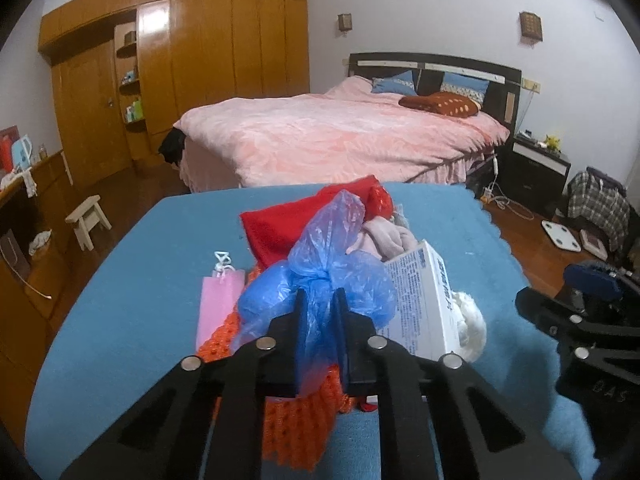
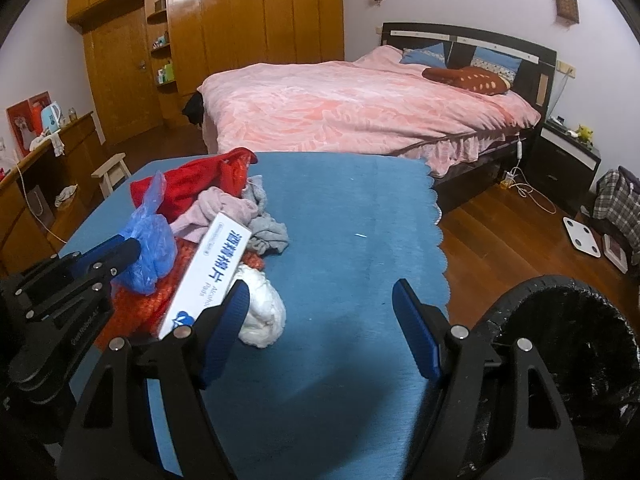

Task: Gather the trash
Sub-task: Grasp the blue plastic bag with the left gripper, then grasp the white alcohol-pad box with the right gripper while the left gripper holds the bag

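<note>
Beside right tool (image 2: 320, 322), black-lined bin (image 2: 568, 344).

Both grippers (image 1: 318, 312) (image 2: 320, 320): black slotted frames, silver round screws, blue finger pads (image 2: 416, 334). Faint embossed lettering, possibly "GAS".

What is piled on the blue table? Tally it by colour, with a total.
Red: 1, red cloth
Blue: 1, plastic bag
Pink: 2, pink cloth, gift bag
Grey: 1, grey cloth
White: 2, box, crumpled wad
Orange: 1, knit piece
Total: 8
</note>
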`<state>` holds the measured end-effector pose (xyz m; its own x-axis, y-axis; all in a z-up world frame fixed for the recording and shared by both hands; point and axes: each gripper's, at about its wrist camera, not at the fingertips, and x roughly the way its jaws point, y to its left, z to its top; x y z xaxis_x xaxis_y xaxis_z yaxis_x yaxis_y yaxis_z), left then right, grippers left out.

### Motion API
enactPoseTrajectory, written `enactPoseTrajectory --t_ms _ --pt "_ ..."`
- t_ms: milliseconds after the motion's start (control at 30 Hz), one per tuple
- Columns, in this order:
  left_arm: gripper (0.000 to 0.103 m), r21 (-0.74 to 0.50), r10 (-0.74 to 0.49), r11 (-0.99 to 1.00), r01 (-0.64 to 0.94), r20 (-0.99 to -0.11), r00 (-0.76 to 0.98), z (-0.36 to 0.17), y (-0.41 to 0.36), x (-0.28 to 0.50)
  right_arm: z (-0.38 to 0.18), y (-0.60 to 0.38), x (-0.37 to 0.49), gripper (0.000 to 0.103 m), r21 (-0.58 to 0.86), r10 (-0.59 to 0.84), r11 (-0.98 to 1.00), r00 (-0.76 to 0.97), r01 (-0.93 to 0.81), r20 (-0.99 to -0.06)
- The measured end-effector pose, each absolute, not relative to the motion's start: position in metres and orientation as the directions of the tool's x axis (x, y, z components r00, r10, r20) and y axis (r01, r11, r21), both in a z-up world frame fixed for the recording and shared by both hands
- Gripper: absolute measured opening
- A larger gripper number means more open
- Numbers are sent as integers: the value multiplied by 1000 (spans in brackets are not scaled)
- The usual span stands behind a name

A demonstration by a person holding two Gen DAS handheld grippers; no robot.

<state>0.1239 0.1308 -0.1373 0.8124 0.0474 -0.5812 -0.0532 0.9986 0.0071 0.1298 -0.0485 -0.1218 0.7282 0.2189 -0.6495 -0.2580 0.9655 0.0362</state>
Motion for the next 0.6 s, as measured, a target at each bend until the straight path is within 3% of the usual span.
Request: enactPoseTrajectory --t_ms 267,600 --pt "12 -1 91 994 -111 -558 825 -116 164 93 -119 -31 126 73 58 264 953 718 -298 -644" --pt "12 25 145 987 -161 -593 792 -133 184 84 -136 14 119 73 54 313 922 660 -383 -683"
